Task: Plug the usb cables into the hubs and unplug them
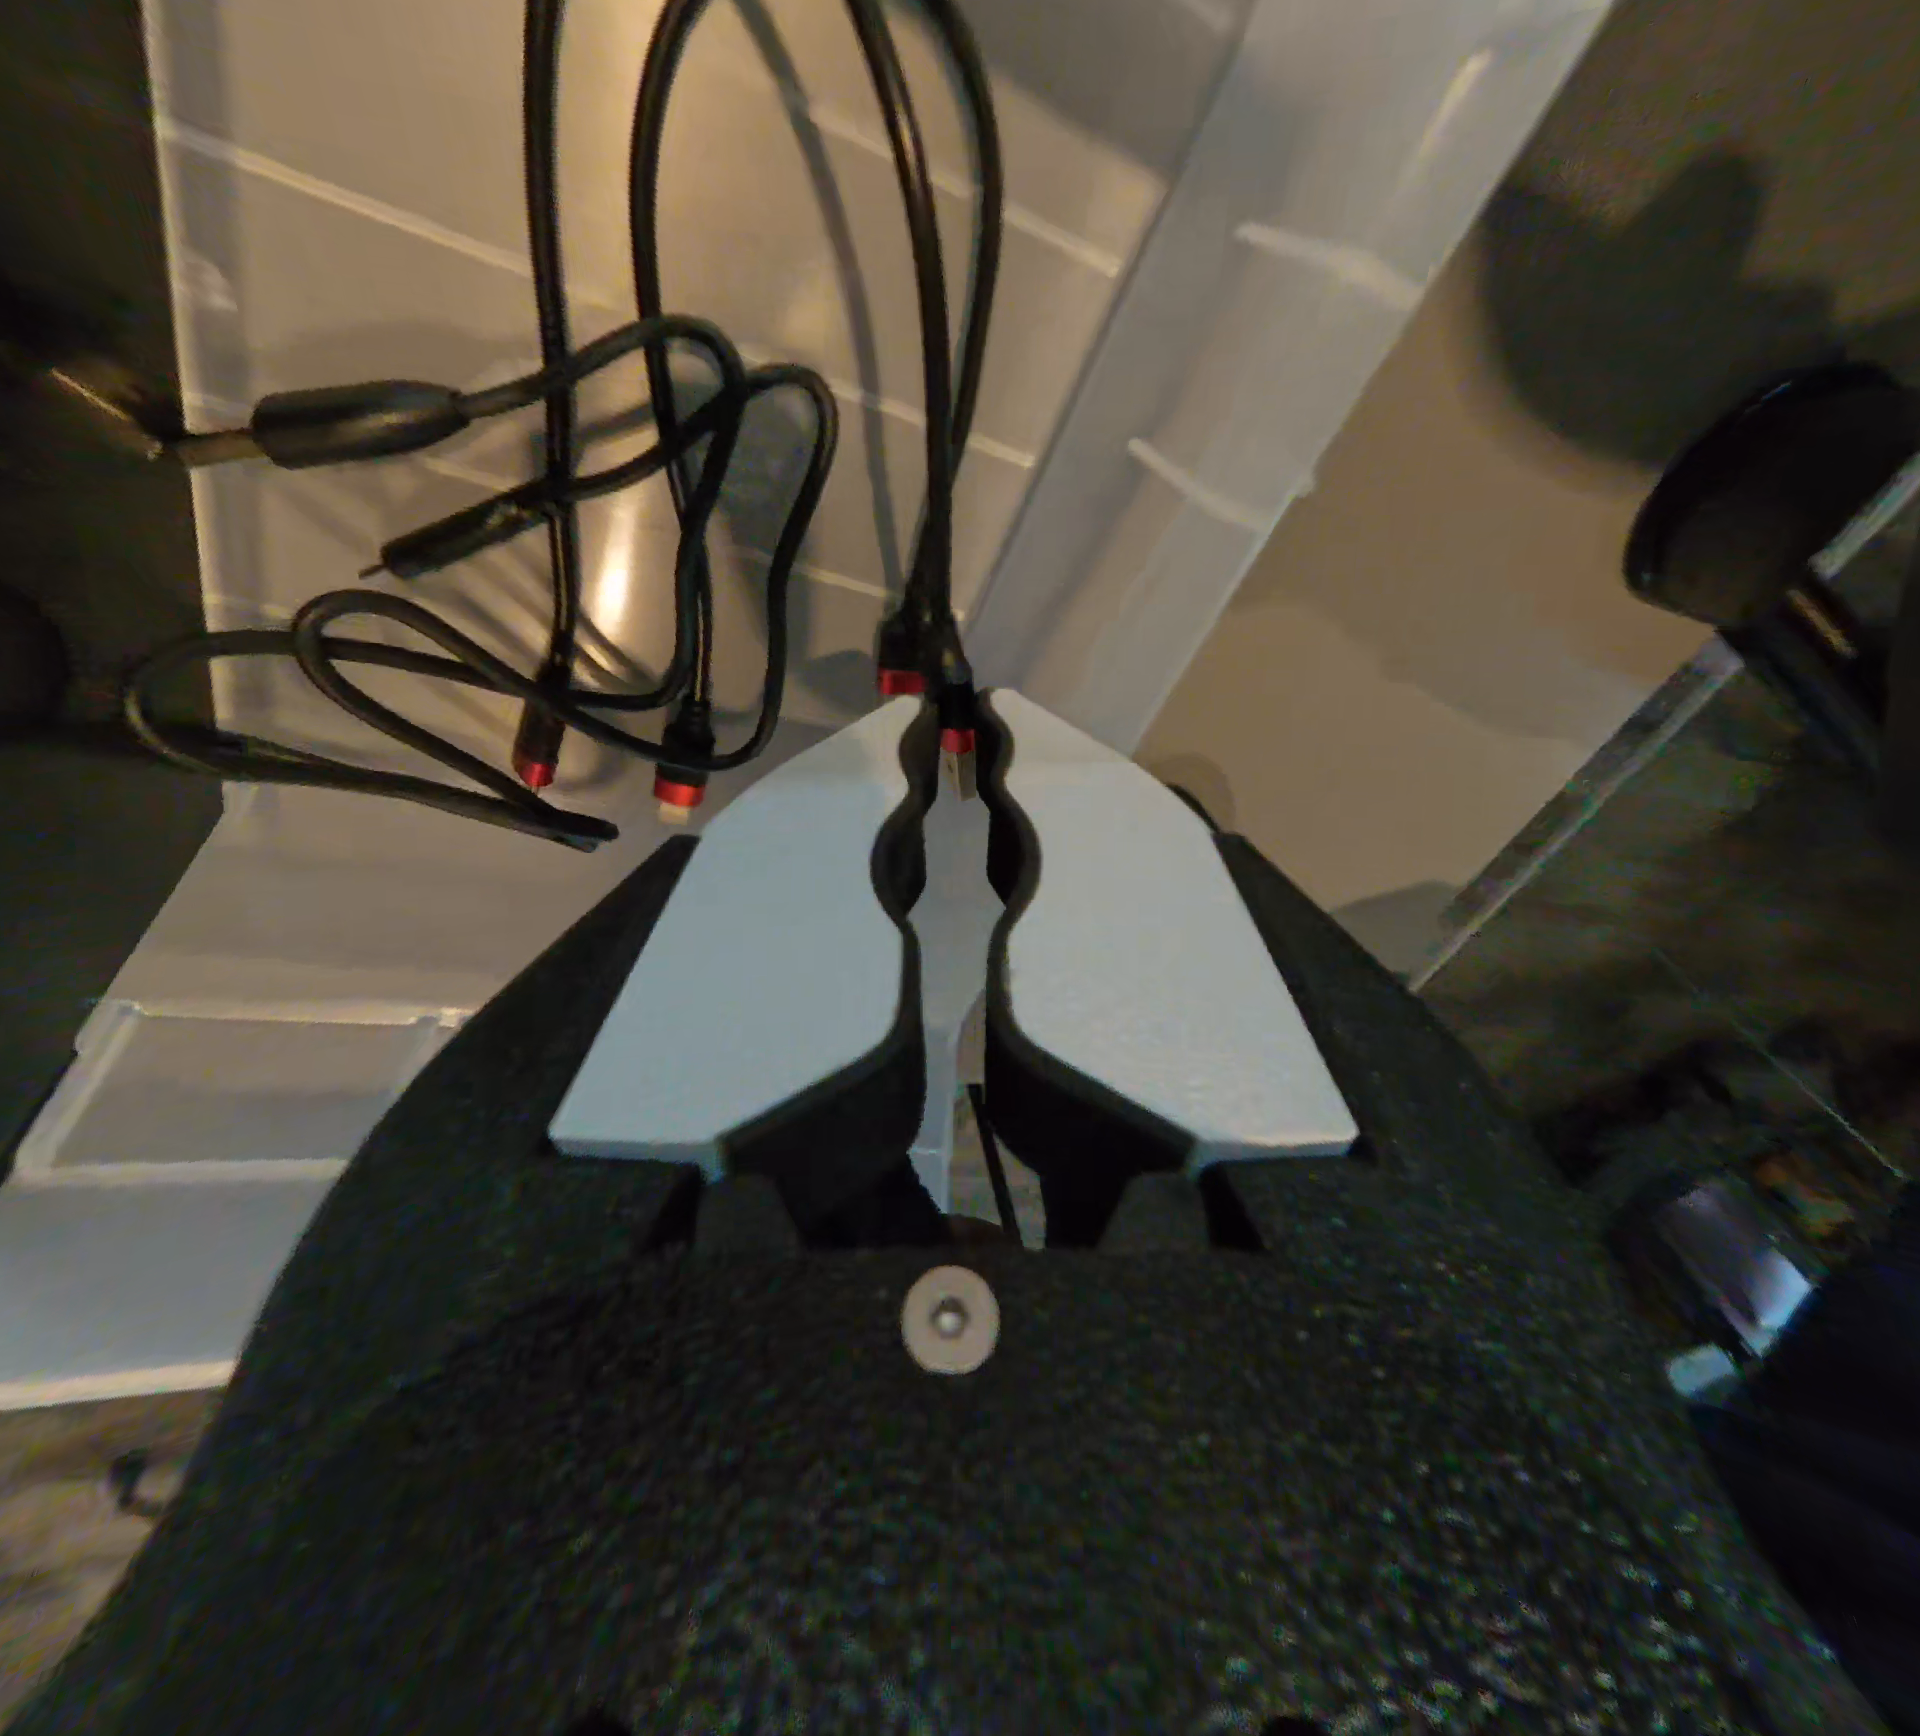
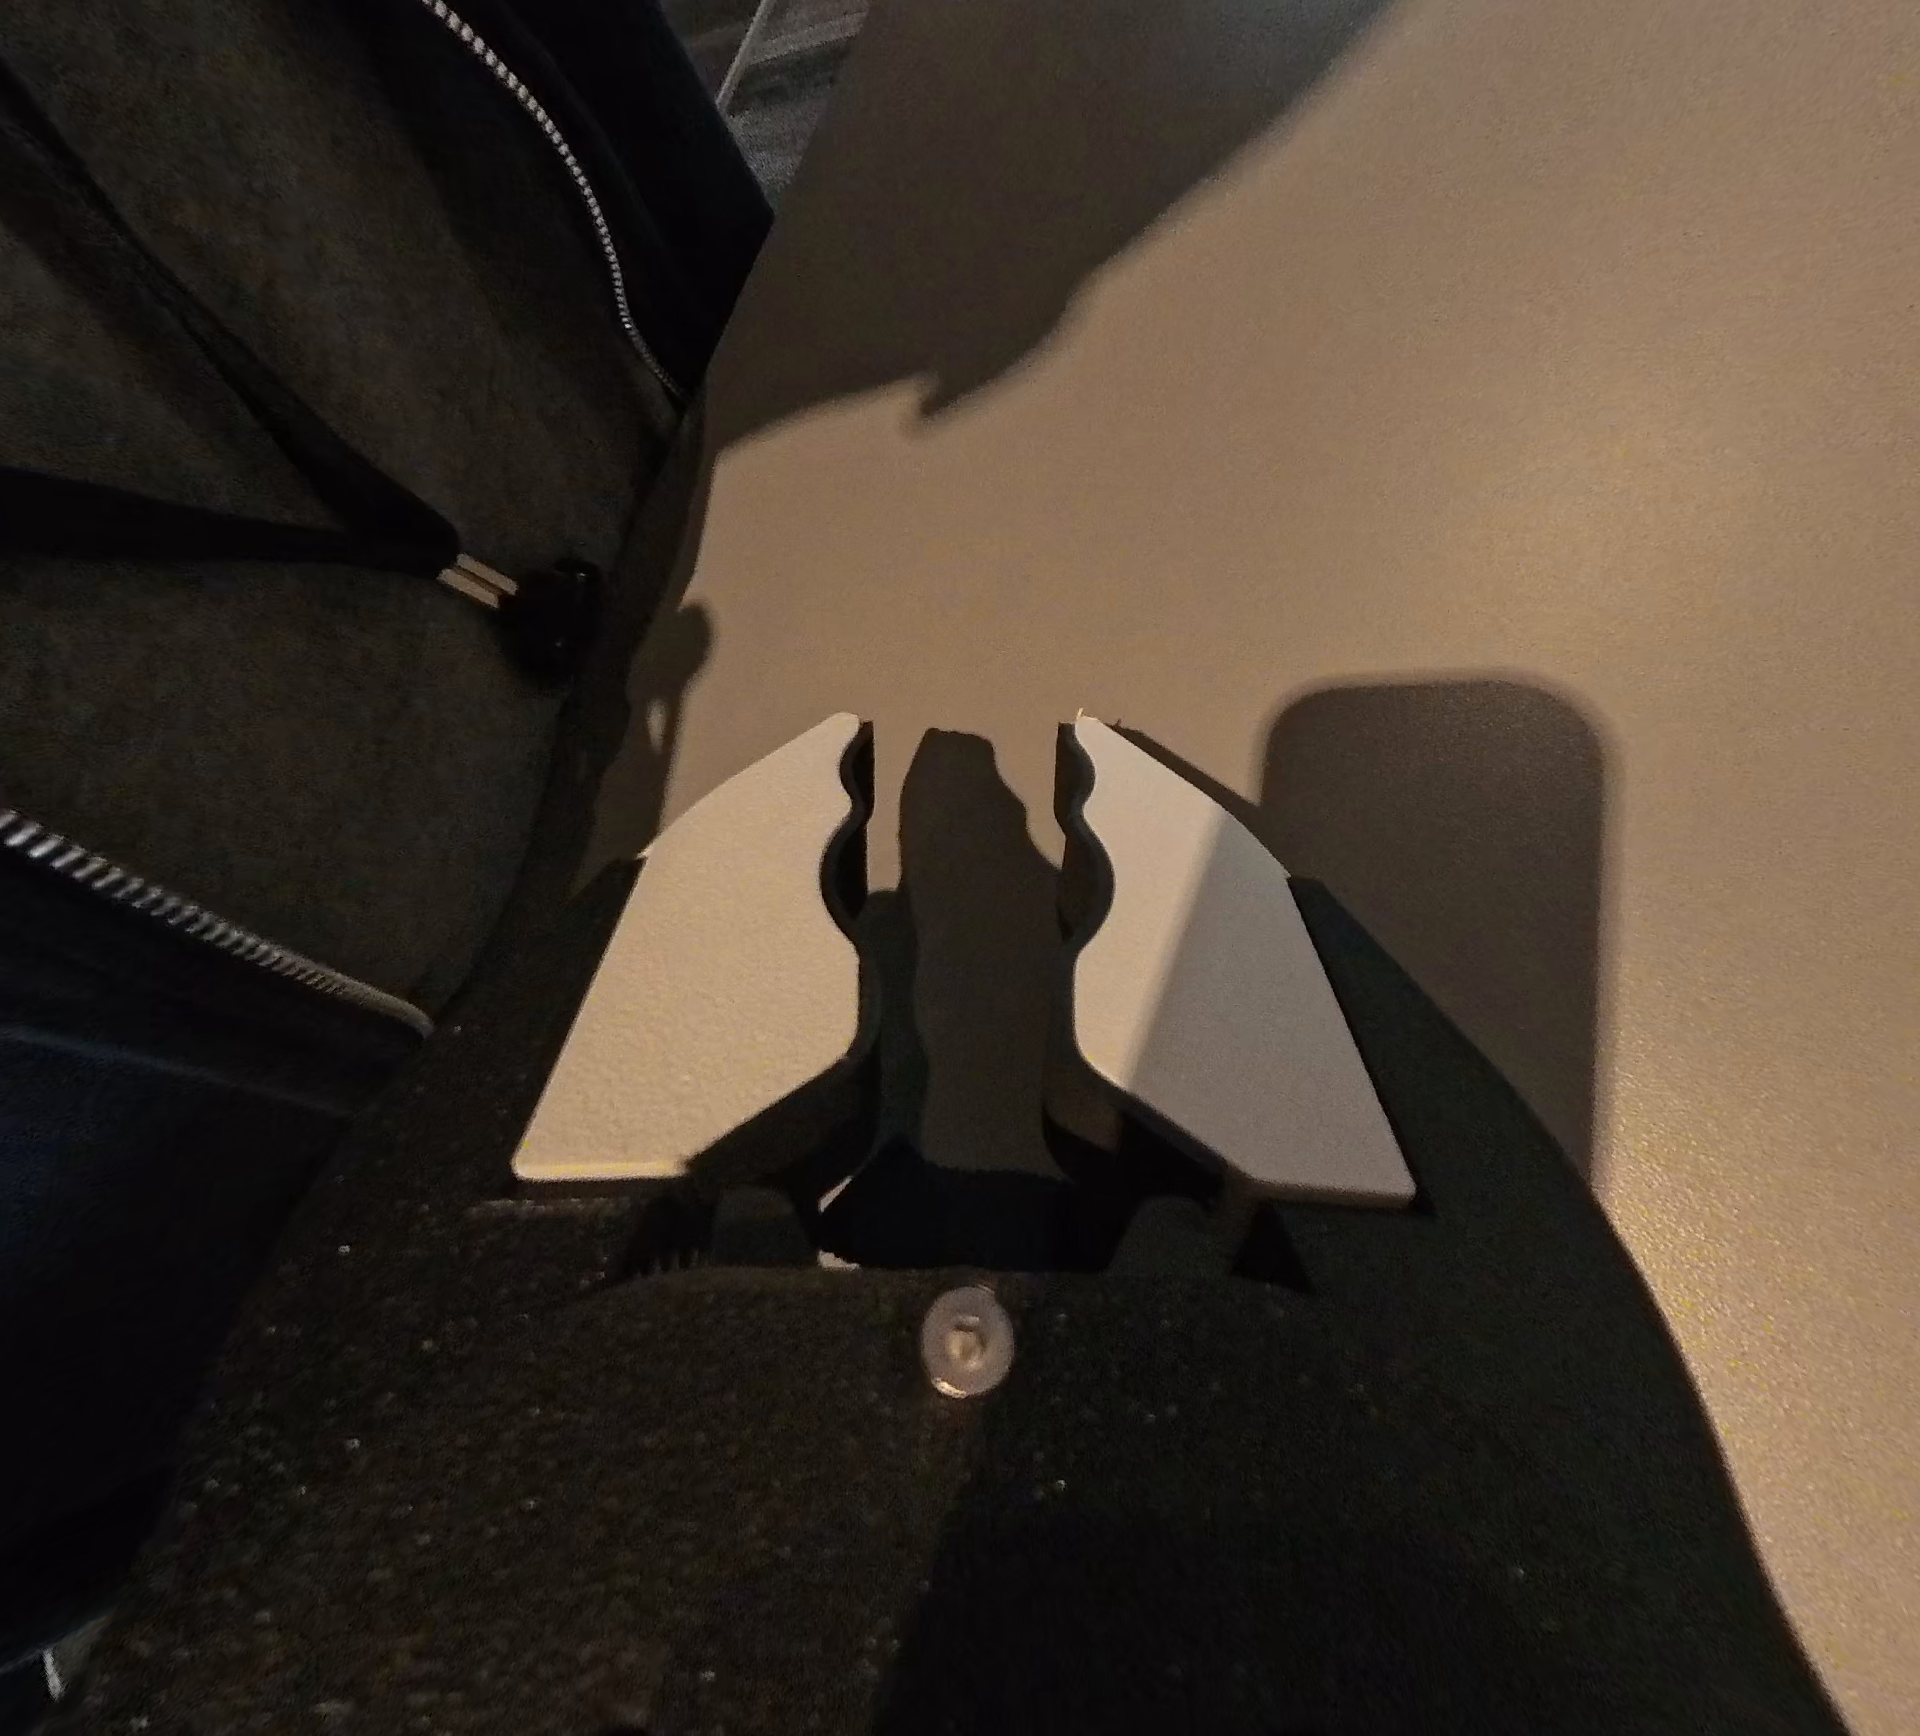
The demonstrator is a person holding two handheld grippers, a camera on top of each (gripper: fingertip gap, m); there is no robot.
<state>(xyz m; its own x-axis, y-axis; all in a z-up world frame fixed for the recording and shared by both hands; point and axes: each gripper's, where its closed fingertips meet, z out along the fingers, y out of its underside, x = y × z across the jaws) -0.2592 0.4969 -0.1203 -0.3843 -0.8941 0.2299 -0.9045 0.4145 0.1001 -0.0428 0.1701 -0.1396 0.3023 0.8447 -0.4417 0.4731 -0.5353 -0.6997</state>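
So far our left tool [image 1: 951, 751] pinches one red-collared USB plug [image 1: 956, 756]. Our right tool [image 2: 964, 741] gapes empty over the table [image 2: 1455, 336]. No hub visible; plugging remains.

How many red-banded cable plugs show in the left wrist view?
4. Two lie side by side in the clear bin, lower left; one hangs just beyond the left tongs' tips; one sits between those tips. More may be hidden.
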